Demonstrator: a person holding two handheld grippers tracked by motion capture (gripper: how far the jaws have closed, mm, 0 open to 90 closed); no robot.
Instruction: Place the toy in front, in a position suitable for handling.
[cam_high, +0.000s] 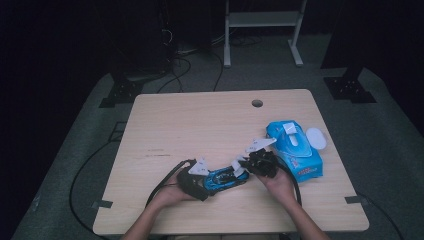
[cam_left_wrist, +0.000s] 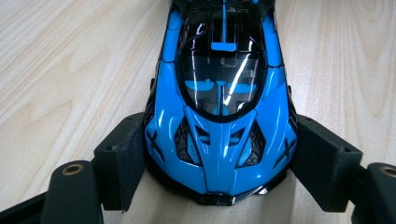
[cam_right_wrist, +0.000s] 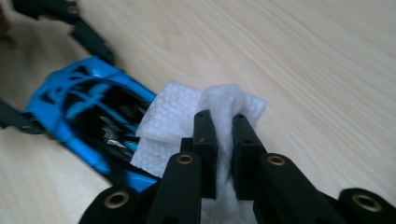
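My left gripper (cam_left_wrist: 219, 161) clamps the nose of the glossy blue-and-black toy sports car (cam_left_wrist: 222, 102), its pads pressed to both flanks, the car flat on the pale wooden table (cam_high: 200, 120) ahead of the jaws. My right gripper (cam_right_wrist: 223, 140) pinches a folded white wet wipe (cam_right_wrist: 187, 116) tight, its edge touching the car's tail. To wipe well, I'd keep the left clamp steady and drag the wipe lightly along the bodywork. The blue wipe packet (cam_high: 295, 147) sits just beyond my right gripper.
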